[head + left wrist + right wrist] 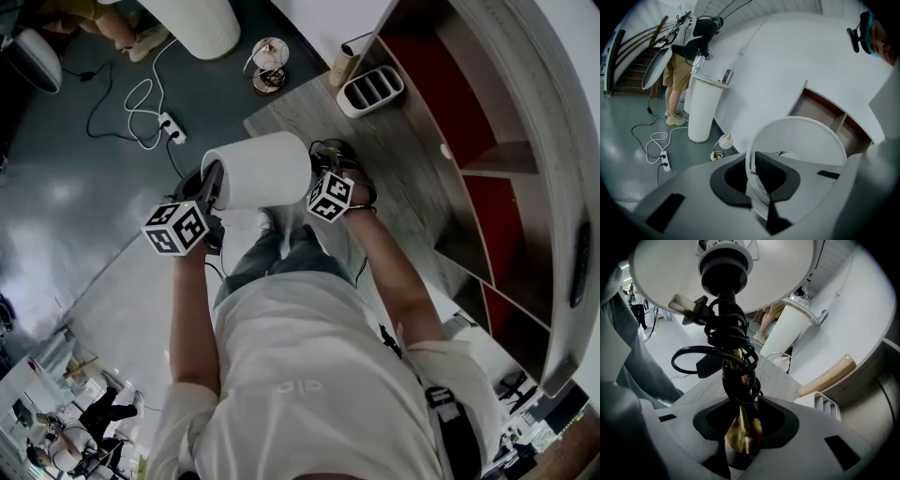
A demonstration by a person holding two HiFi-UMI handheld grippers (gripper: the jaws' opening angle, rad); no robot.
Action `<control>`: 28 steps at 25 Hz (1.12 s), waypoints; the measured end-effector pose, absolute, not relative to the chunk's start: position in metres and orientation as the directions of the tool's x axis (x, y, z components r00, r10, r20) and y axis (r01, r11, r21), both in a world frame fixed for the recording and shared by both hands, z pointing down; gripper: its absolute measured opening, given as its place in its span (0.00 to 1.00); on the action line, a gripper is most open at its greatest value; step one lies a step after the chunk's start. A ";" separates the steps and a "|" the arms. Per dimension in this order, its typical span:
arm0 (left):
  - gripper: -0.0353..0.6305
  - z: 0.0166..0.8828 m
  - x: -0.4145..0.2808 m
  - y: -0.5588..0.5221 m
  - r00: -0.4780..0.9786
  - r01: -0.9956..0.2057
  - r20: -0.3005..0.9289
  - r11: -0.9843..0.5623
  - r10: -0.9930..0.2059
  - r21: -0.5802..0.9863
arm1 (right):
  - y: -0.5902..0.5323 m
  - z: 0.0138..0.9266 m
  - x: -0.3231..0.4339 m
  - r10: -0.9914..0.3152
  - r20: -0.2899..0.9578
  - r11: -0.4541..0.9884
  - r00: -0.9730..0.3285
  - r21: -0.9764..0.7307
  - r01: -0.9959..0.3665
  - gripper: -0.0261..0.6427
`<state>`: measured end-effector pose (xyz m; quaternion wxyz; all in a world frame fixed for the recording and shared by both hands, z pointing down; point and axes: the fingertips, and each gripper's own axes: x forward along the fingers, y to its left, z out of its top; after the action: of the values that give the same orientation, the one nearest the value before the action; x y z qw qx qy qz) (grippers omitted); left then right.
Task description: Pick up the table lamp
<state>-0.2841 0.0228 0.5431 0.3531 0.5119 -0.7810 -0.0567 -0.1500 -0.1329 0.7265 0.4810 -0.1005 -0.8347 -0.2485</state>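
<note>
The table lamp hangs between my two grippers above the near edge of the wooden table (403,150). Its white drum shade (258,169) lies tipped on its side. My left gripper (212,187) is shut on the shade's thin wall (797,136), pinching it between the pads at the rim (758,187). My right gripper (326,161) is shut on the lamp's brass stem (740,427), just below where the black cord (733,348) is wound round it. The shade's underside and socket (725,263) fill the top of the right gripper view.
A white ribbed pedestal (192,23) stands on the floor beyond, with a small lamp (269,66) and a power strip (169,127) with cables near it. A white slotted rack (370,89) and cardboard tube (345,64) sit at the table's far end. Red-backed shelves (441,103) rise at the right.
</note>
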 end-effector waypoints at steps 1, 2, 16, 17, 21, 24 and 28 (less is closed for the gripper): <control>0.12 0.546 -0.285 0.025 -0.228 -0.752 0.496 0.475 -0.838 0.457 | -0.132 0.727 -0.151 -0.076 0.856 0.854 -0.511 0.321 0.410 0.29; 0.12 0.548 -0.287 0.028 -0.230 -0.744 0.498 0.481 -0.836 0.463 | -0.132 0.727 -0.152 -0.083 0.858 0.850 -0.507 0.326 0.414 0.28; 0.11 0.568 -0.293 0.050 -0.186 -0.696 0.466 0.450 -0.865 0.559 | -0.142 0.701 -0.156 -0.220 0.830 0.800 -0.512 0.454 0.391 0.28; 0.11 0.567 -0.292 0.049 -0.179 -0.699 0.455 0.439 -0.872 0.565 | -0.145 0.697 -0.155 -0.234 0.826 0.795 -0.513 0.466 0.388 0.28; 0.11 0.560 -0.292 0.042 -0.155 -0.703 0.417 0.396 -0.896 0.590 | -0.158 0.675 -0.147 -0.298 0.805 0.773 -0.513 0.519 0.364 0.28; 0.11 0.551 -0.290 0.035 -0.131 -0.711 0.377 0.352 -0.917 0.609 | -0.165 0.657 -0.140 -0.341 0.790 0.762 -0.509 0.550 0.342 0.28; 0.11 0.540 -0.287 0.025 -0.096 -0.717 0.332 0.296 -0.938 0.631 | -0.174 0.635 -0.128 -0.394 0.777 0.751 -0.492 0.580 0.316 0.28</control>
<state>-0.2872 0.0249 0.5399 0.3534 0.5721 -0.7234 -0.1568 -0.1276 -0.1744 0.6353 0.5036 0.0246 -0.7885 -0.3523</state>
